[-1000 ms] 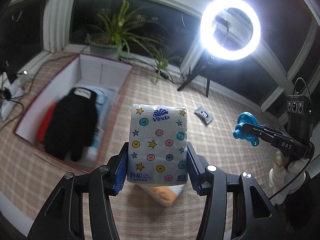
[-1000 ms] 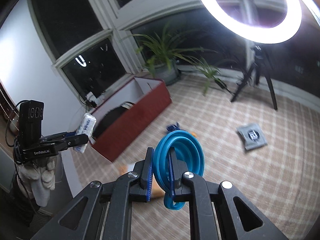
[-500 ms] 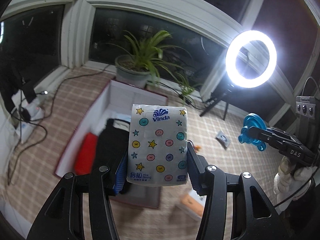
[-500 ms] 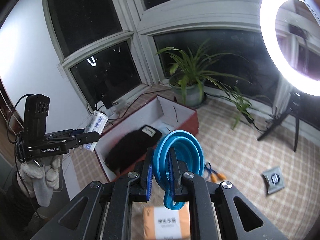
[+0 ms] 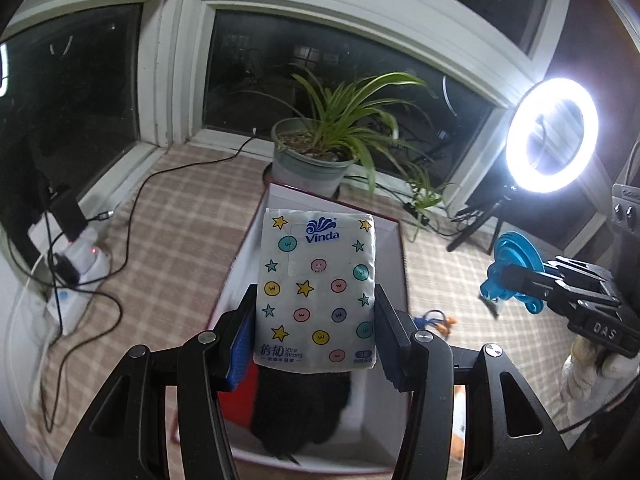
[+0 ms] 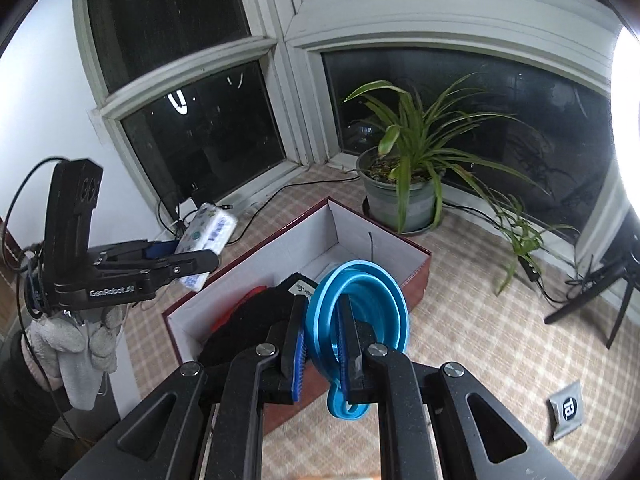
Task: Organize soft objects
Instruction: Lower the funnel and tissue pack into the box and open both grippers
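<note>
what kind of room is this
Probably a bay-window nook at home, used for filming: dark windows curve around a plaid mat, with a potted plant and a ring light.

tissue pack [image 5: 316,292]: glossy printed plastic film, slightly crinkled
blue bowl [image 6: 360,312]: smooth, rubbery-looking plastic with a soft sheen
box [image 6: 352,236]: matt white card inside; dark red outside
black glove [image 6: 256,320]: fuzzy matt knit cloth
left gripper [image 5: 316,336]: matt black plastic; ribbed blue pads; shiny metal bolt heads
floor mat [image 5: 180,216]: woven, rough, checked
pot [image 6: 400,204]: dull grey plastic
</note>
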Available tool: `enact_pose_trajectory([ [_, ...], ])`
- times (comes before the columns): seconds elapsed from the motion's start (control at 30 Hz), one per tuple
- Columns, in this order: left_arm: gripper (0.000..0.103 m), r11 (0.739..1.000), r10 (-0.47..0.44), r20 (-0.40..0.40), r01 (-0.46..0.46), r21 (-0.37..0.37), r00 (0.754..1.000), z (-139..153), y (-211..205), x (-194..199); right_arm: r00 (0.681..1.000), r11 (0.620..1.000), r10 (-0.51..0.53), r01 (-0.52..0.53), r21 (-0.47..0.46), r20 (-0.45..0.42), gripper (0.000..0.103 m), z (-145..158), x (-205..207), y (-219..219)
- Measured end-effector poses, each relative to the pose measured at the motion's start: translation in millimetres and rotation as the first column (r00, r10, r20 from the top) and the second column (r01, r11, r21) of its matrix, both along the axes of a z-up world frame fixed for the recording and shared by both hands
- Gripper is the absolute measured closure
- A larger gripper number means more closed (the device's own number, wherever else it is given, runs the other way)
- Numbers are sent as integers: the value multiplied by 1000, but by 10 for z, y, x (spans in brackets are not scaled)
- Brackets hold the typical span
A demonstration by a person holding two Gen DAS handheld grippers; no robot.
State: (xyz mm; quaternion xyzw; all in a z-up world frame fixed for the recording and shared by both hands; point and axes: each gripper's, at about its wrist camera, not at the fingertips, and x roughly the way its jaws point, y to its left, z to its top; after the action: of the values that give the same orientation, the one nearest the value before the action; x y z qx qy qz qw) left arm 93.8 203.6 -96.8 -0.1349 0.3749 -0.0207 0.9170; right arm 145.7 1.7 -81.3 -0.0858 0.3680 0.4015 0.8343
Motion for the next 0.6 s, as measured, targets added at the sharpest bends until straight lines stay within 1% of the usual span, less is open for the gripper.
enact_pose_trajectory([
  [0.13, 52, 1000, -4, -39, 4, -10, 999, -114, 75, 237, 1000, 1000, 9, -9, -24, -24, 91, -134, 131, 204],
  [0.4, 52, 998, -28, -113, 33, 46, 993, -351, 40, 630, 998, 998, 12, -15, -55, -63, 91, -402, 347, 455],
  [0.6, 52, 997, -19, -140, 29, 72, 990, -438, 44, 811, 995, 997, 14, -20, -68, -96, 91, -599, 470, 614],
])
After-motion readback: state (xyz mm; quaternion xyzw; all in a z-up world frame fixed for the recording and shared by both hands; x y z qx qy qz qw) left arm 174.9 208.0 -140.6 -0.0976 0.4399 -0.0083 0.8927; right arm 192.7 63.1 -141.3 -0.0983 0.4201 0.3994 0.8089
